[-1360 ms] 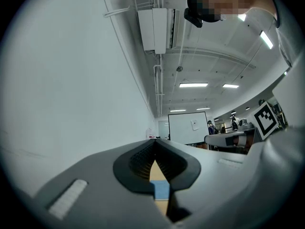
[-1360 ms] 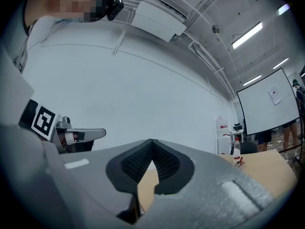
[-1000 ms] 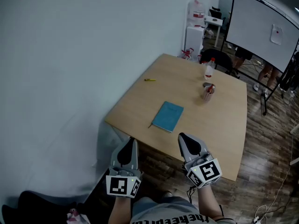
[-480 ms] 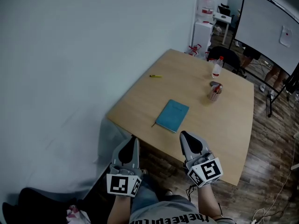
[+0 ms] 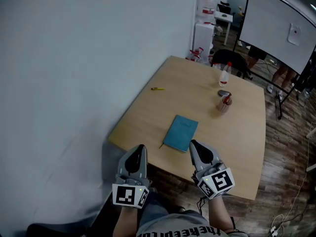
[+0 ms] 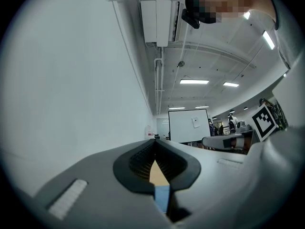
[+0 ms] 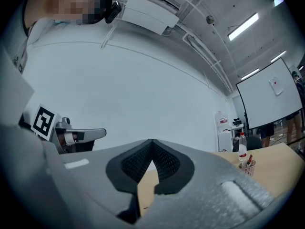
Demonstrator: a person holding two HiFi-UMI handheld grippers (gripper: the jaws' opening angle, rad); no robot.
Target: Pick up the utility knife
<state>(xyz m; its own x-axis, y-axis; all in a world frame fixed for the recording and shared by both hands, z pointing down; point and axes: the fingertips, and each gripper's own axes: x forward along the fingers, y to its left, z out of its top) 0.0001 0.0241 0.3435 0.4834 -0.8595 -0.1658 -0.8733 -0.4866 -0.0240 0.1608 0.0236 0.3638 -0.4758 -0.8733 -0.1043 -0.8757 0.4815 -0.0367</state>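
Observation:
A small yellow utility knife [image 5: 157, 89] lies on the wooden table [image 5: 237, 147] near its far left edge, by the white wall. Both grippers hang short of the table's near edge, far from the knife. My left gripper [image 5: 137, 150] is shut and holds nothing; in the left gripper view its jaws meet at the tips [image 6: 155, 142]. My right gripper [image 5: 193, 145] is shut and empty too, its tips just over the table's near edge, and the right gripper view shows the tips [image 7: 151, 142] closed together.
A teal notebook [image 5: 180, 133] lies near the front of the table, just beyond the right gripper. A pen cup [image 5: 222, 103] and a water bottle [image 5: 224, 75] stand at the far right. A whiteboard [image 5: 276, 23] and people's legs are beyond the table.
Both grippers have moved forward toward the table; the table and notebook now sit closer to them. Both stay shut.

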